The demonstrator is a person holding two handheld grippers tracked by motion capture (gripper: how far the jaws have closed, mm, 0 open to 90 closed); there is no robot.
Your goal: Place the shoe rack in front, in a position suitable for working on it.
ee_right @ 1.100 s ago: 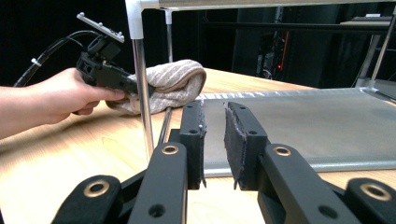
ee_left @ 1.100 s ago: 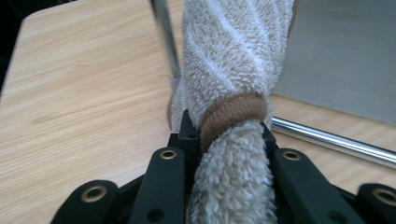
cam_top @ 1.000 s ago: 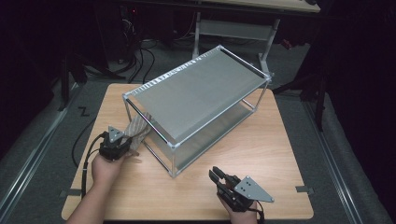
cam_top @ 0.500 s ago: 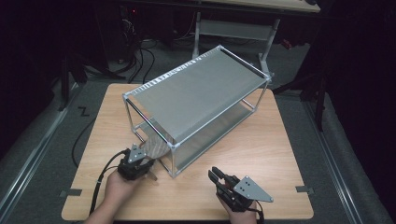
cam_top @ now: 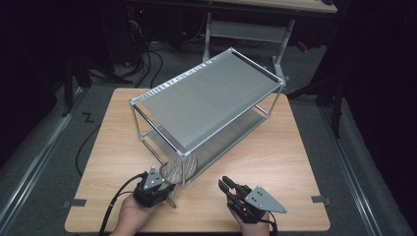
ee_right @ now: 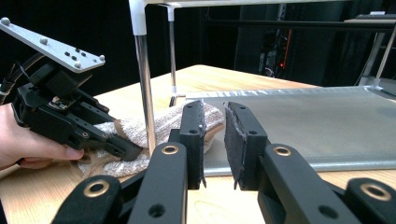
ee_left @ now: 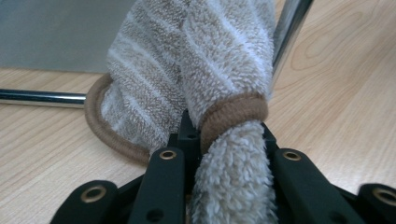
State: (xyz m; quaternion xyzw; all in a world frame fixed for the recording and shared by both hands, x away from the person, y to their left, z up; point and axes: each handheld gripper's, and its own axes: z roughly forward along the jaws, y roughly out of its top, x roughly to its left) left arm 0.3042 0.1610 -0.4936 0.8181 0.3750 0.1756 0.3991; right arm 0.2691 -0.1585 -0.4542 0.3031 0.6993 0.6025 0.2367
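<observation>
Striped terry cloth (ee_left: 196, 88) lies low in the high view at the near corner post (cam_top: 183, 169) of the two-tier metal rack (cam_top: 206, 96), its free end reaching toward the lower shelf (ee_right: 299, 123). Left gripper (cam_top: 158, 185) is clamped on its brown-edged end. Right gripper (cam_top: 227, 186), jaws nearly together on nothing, rests on bare wooden table (cam_top: 295, 162) beside it.

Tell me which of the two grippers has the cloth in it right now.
The left gripper, at the rack's near corner post: its jaws are clamped on the striped beige cloth. The right gripper holds nothing, with only a narrow gap between its pads.
</observation>
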